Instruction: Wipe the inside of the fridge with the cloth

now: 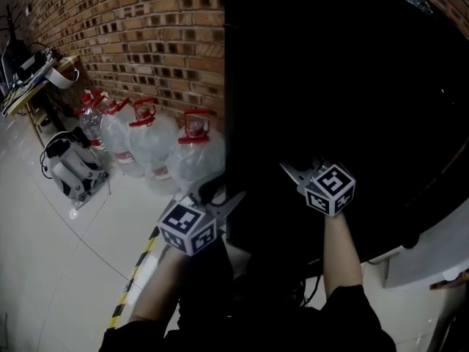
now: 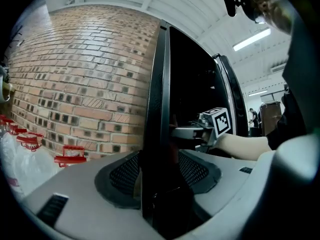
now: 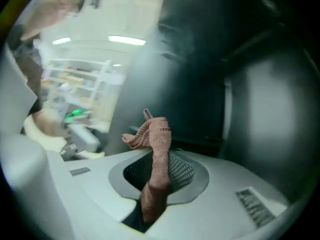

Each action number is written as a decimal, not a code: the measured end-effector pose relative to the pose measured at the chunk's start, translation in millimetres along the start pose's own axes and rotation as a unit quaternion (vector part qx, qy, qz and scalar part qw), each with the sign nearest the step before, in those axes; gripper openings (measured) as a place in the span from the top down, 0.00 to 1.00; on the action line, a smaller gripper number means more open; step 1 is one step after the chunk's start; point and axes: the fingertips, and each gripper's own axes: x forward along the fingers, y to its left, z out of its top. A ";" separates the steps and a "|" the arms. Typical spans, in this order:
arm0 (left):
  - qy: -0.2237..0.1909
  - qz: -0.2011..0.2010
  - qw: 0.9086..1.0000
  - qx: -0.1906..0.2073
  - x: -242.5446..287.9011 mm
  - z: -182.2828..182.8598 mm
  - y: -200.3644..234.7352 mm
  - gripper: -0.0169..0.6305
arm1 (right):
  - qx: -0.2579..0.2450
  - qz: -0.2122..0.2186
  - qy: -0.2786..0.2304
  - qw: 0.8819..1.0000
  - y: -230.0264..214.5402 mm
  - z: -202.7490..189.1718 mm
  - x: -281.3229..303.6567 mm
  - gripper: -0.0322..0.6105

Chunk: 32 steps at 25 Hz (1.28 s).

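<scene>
The black fridge [image 1: 352, 86] fills the centre and right of the head view, its inside dark. My left gripper [image 1: 223, 196] is shut on the edge of the open fridge door [image 1: 229, 86]. In the left gripper view the door edge [image 2: 156, 84] stands upright between the two jaws of the left gripper [image 2: 156, 169]. My right gripper [image 1: 292, 171] reaches into the dark opening, level with the left one. It is shut on a pinkish knitted cloth [image 3: 159, 139], which sticks up from between the jaws of the right gripper [image 3: 157, 174]. The right gripper [image 2: 175, 132] also shows just past the door edge.
Several large water bottles [image 1: 150, 141] with red handles stand on the floor against the brick wall [image 1: 132, 28], left of the fridge. A white device [image 1: 69, 167] lies on the floor further left. Yellow-black tape [image 1: 135, 277] runs across the floor by my left arm.
</scene>
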 end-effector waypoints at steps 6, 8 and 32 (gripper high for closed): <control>0.004 0.013 1.000 0.001 -4.0 -0.2 -0.1 0.59 | -0.185 0.078 0.122 0.972 61.9 -36.5 11.1 0.83; 0.004 0.016 1.000 0.001 -5.4 0.2 -0.5 0.59 | -0.236 0.082 0.161 0.955 65.2 -47.9 22.9 0.83; -0.047 0.060 0.995 0.071 15.2 41.6 8.4 0.59 | -0.165 -0.019 0.252 0.953 -40.1 -104.1 69.3 0.83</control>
